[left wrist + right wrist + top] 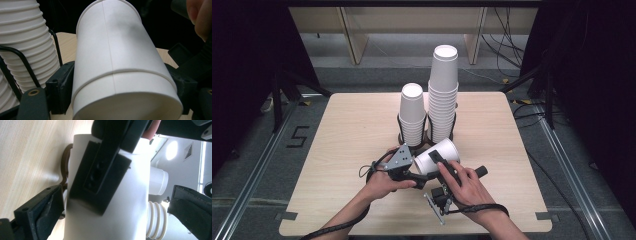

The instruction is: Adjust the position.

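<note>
A white paper cup (439, 150) lies tilted above the middle of the wooden table (342, 150). My left gripper (419, 167), grey plate on top, comes from the left and is shut on it. In the left gripper view the cup (117, 50) sits between both black jaws, which press its sides; a raised ring runs around it partway along. My right gripper (446, 167), held in the right hand, reaches in from the near side. In the right gripper view its jaws (115, 212) stand wide open around the cup (130, 202), the right one well clear of it.
Two stacks of upside-down white cups stand in black wire holders (401, 131) just behind the held cup: a short stack (412, 117) and a taller stack (443, 95). The short stack (22, 50) is close beside my left gripper. Dark stands flank the table.
</note>
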Action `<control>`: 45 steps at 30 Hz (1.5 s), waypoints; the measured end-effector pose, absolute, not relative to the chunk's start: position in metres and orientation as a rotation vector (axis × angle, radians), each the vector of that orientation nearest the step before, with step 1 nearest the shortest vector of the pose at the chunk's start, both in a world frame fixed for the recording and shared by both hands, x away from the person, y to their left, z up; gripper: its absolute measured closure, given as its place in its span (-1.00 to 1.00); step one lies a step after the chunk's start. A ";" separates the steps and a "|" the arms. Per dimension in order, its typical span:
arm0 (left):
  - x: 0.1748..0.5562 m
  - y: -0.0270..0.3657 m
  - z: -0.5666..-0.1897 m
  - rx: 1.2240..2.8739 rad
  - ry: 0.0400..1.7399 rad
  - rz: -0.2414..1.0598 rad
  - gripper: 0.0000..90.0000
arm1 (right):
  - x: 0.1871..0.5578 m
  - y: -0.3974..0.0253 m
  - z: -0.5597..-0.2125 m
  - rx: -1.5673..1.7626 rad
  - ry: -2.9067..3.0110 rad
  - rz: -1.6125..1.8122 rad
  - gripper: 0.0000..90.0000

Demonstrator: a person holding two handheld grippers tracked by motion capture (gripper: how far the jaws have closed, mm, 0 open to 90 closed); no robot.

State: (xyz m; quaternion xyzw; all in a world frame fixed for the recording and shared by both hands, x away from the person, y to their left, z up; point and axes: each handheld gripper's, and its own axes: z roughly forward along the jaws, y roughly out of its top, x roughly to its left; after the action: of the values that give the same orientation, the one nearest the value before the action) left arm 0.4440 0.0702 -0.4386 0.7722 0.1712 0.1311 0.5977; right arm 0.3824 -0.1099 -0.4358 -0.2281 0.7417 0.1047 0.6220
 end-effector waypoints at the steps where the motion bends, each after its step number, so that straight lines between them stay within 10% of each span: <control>1: 0.444 0.071 -0.439 1.790 0.398 0.303 -0.52 | 0.382 -0.110 -0.433 -0.551 1.694 0.225 -0.99; 45: 0.454 0.089 -0.436 1.689 0.472 0.375 -0.53 | 0.388 -0.141 -0.432 -0.016 1.869 0.689 -0.94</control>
State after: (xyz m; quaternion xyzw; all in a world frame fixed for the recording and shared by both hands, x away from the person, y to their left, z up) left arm 0.4541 0.0894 -0.4360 0.7359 0.2054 0.1631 0.6242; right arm 0.3885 -0.1406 -0.4324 -0.0067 0.7875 0.2904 0.5435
